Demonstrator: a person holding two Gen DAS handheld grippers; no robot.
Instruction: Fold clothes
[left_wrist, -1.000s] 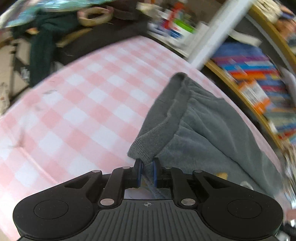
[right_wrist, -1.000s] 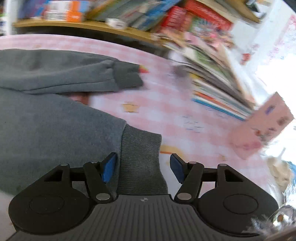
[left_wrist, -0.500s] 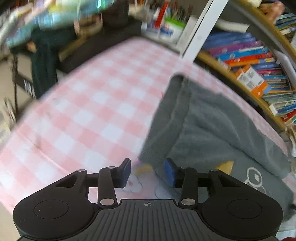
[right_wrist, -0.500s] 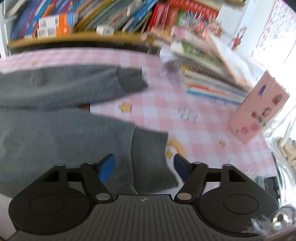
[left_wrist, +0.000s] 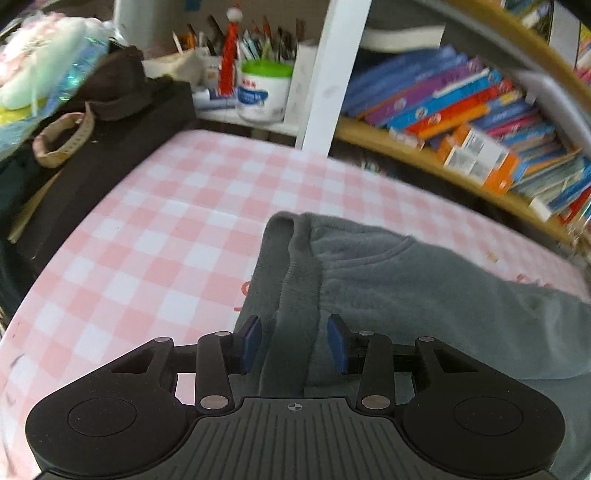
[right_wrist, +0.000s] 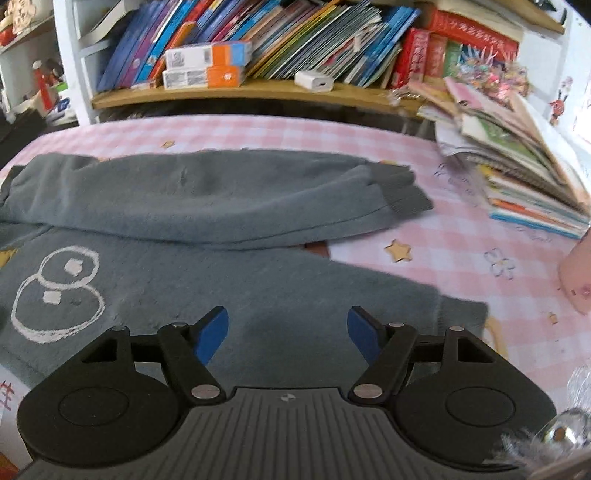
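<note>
Grey trousers (right_wrist: 229, 206): flat on pink checked tablecloth (left_wrist: 166, 229), legs folded together. Left gripper (left_wrist: 294, 341): released, straddling waistband (left_wrist: 291, 295). Right gripper (right_wrist: 288, 334): released, above near leg. Bookshelf (right_wrist: 258, 92) far side.

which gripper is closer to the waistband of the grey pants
Left. The left gripper has its open jaws straddling the waistband; the right gripper hovers over a pant leg, nearer the cuffs.

The left gripper (left_wrist: 294, 345) hangs low with its blue-padded fingers (left_wrist: 250, 343) spread apart and gripping nothing, and the right gripper (right_wrist: 287, 334) likewise gapes wide, its fingers (right_wrist: 212, 332) empty.
</note>
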